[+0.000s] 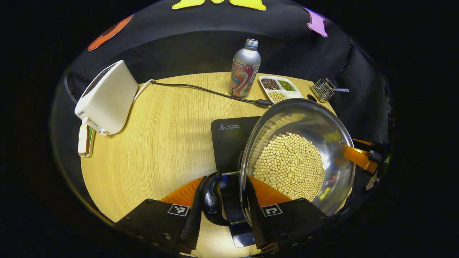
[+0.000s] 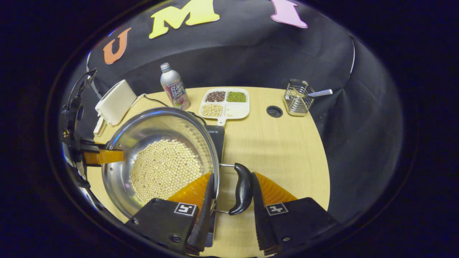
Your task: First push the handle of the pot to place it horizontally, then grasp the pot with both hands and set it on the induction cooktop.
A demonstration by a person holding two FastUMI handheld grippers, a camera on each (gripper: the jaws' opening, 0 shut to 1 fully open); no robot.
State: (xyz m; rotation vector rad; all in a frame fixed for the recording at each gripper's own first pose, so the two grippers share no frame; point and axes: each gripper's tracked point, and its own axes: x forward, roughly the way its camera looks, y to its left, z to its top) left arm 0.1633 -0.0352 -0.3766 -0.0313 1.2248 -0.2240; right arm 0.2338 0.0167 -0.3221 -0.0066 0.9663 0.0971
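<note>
With each set of tongs (left tongs (image 1: pixel 223 204), right tongs (image 2: pixel 231 195)) closed on a black side handle of the bean-filled round steel pot (image 1: pixel 297 157), which partly overlaps the flat black induction cooktop (image 1: pixel 229 143) toward 9 o'clock in the left gripper view, keep the pot level and lower it centred.

Round wooden table (image 2: pixel 287 150), black cloth wall (image 2: pixel 251 61)

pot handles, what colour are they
Black; the handle shows best in the right gripper view, on the steel pot.
</note>
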